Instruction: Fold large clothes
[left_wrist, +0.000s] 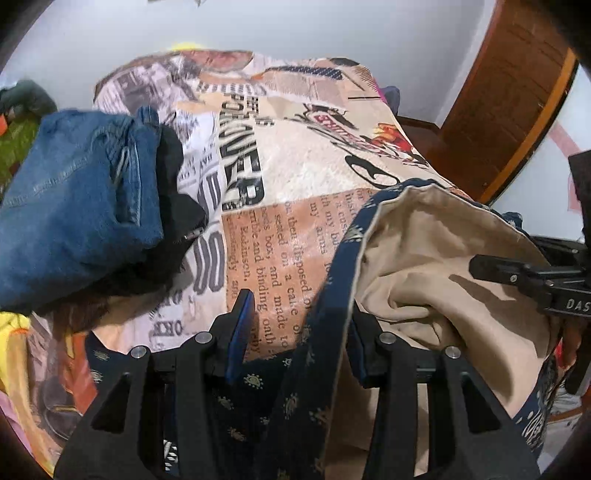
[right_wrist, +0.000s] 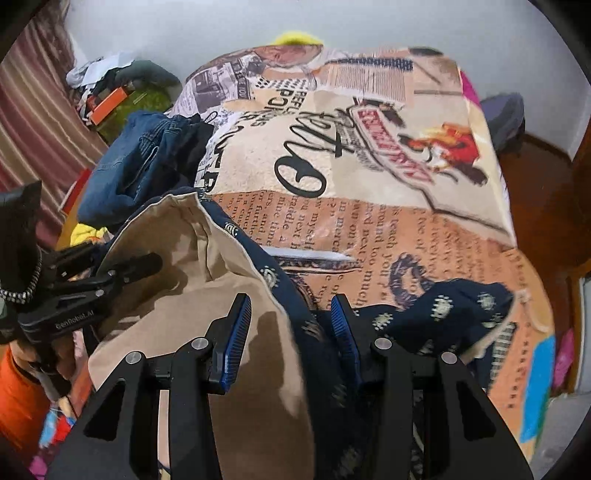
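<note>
A dark navy garment with small cream motifs and a tan lining (left_wrist: 436, 258) lies on the near part of a bed covered with a newspaper-print sheet (left_wrist: 306, 173). In the left wrist view my left gripper (left_wrist: 299, 332) is open, its jaws set wide apart with a navy edge of the garment (left_wrist: 325, 314) running between them. In the right wrist view my right gripper (right_wrist: 291, 328) is open too, with the garment's navy edge (right_wrist: 273, 280) and tan lining (right_wrist: 192, 266) between its blue pads (right_wrist: 236, 332). Each gripper shows at the side of the other's view.
Folded blue jeans (left_wrist: 74, 192) with a black garment (left_wrist: 173, 192) sit on the bed's left side; they also show in the right wrist view (right_wrist: 136, 166). A wooden door (left_wrist: 509, 103) stands at the right. Clutter (right_wrist: 110, 96) and a striped curtain (right_wrist: 29, 122) are at the left.
</note>
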